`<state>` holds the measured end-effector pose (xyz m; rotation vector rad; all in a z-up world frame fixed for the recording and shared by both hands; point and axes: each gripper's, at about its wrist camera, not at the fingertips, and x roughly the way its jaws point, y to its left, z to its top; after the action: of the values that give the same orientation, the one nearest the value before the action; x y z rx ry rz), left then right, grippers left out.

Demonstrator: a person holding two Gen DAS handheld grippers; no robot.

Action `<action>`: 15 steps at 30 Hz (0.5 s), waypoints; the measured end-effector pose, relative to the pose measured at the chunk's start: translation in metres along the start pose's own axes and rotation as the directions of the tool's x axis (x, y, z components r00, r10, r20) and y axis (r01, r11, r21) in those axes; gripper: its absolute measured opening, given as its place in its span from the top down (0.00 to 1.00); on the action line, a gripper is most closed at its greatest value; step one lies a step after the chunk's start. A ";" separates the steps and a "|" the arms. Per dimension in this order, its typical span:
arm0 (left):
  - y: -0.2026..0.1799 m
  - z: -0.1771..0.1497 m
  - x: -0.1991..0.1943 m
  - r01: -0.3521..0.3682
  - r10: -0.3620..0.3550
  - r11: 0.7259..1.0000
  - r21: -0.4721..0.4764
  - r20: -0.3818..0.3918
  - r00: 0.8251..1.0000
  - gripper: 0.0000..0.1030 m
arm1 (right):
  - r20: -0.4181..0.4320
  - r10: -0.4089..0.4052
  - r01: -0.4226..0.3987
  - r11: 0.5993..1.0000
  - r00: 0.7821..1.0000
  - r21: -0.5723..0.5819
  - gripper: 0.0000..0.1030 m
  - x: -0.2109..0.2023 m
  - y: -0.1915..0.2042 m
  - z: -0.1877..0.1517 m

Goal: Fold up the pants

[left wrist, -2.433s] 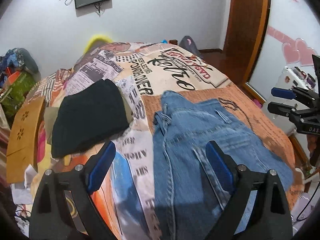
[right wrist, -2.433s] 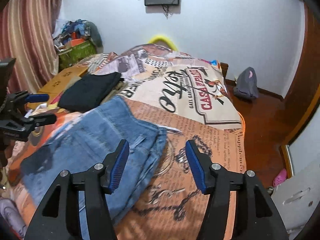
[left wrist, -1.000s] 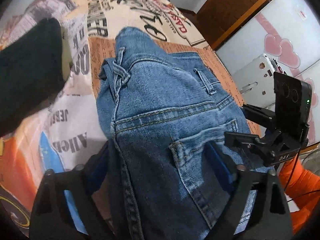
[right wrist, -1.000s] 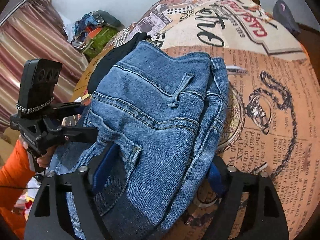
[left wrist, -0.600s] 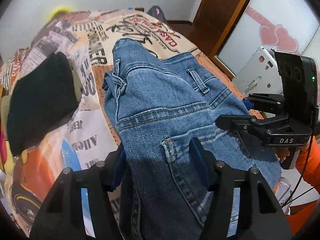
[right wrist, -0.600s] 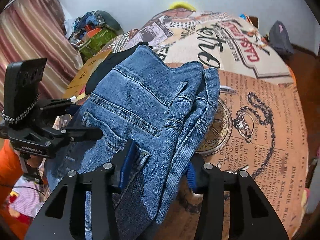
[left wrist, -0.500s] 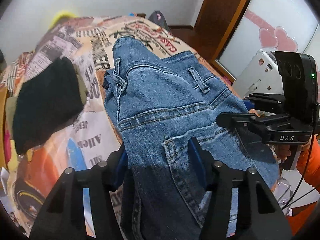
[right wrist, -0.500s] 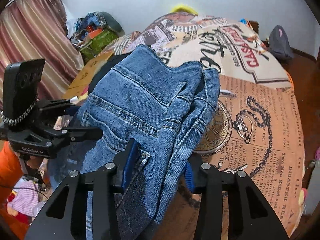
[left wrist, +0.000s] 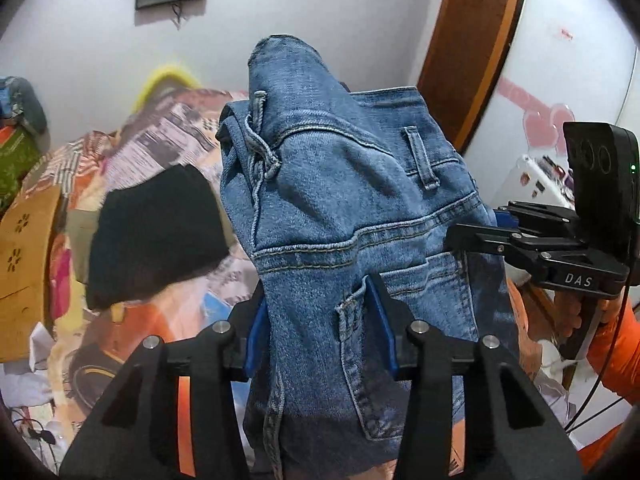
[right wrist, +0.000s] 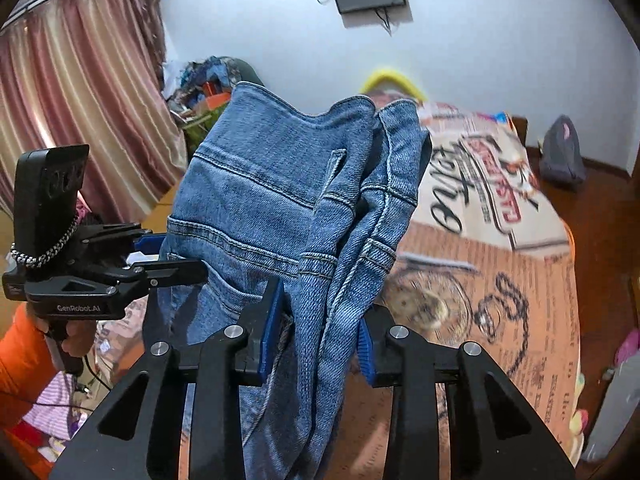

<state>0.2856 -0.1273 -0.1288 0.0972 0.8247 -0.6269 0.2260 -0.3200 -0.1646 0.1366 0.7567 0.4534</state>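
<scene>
left gripper (left wrist: pixel 322 322): jaws closing, blue pads pinching a bunched wad of the blue jeans (left wrist: pixel 344 208) by the back pocket; bite looks shallow, could slip.
jeans: lifted off the bed (right wrist: pixel 500 264), draped over both grippers, waistband flopped forward.
right gripper (right wrist: pixel 318 338): jaws closing on side-seam layers; uneven hold may skew the fold.
folded black garment (left wrist: pixel 154 232): near the bed's left edge, snag risk.

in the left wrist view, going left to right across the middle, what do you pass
wooden board → folded black garment → blue jeans, gripped low down by the left claw → right claw at the jeans' far edge → orange sleeve
</scene>
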 end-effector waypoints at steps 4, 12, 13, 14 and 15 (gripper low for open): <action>0.014 0.008 -0.015 -0.021 0.022 1.000 -0.015 0.048 0.999 0.58 | 0.028 0.011 -0.011 1.000 1.000 -0.025 0.71 0.003 0.014 0.013; 0.058 0.030 -0.036 -0.060 0.067 0.996 -0.059 0.121 0.990 0.58 | 0.078 0.042 -0.036 0.997 0.996 -0.068 0.71 0.024 0.036 0.050; 0.066 0.033 -0.037 -0.066 0.074 0.996 -0.064 0.127 0.989 0.58 | 0.081 0.045 -0.040 0.997 0.996 -0.072 0.71 0.027 0.037 0.055; 0.072 0.037 -0.037 -0.070 0.079 0.995 -0.070 0.133 0.988 0.58 | 0.083 0.051 -0.044 0.996 0.995 -0.079 0.71 0.033 0.039 0.062; 0.080 0.041 -0.037 -0.074 0.084 0.994 -0.075 0.138 0.987 0.58 | 0.085 0.056 -0.049 0.995 0.995 -0.083 0.71 0.038 0.040 0.067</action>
<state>0.3376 -0.0571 -0.0870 0.0217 0.7012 -0.5237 0.2823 -0.2647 -0.1288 0.1001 0.6497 0.5239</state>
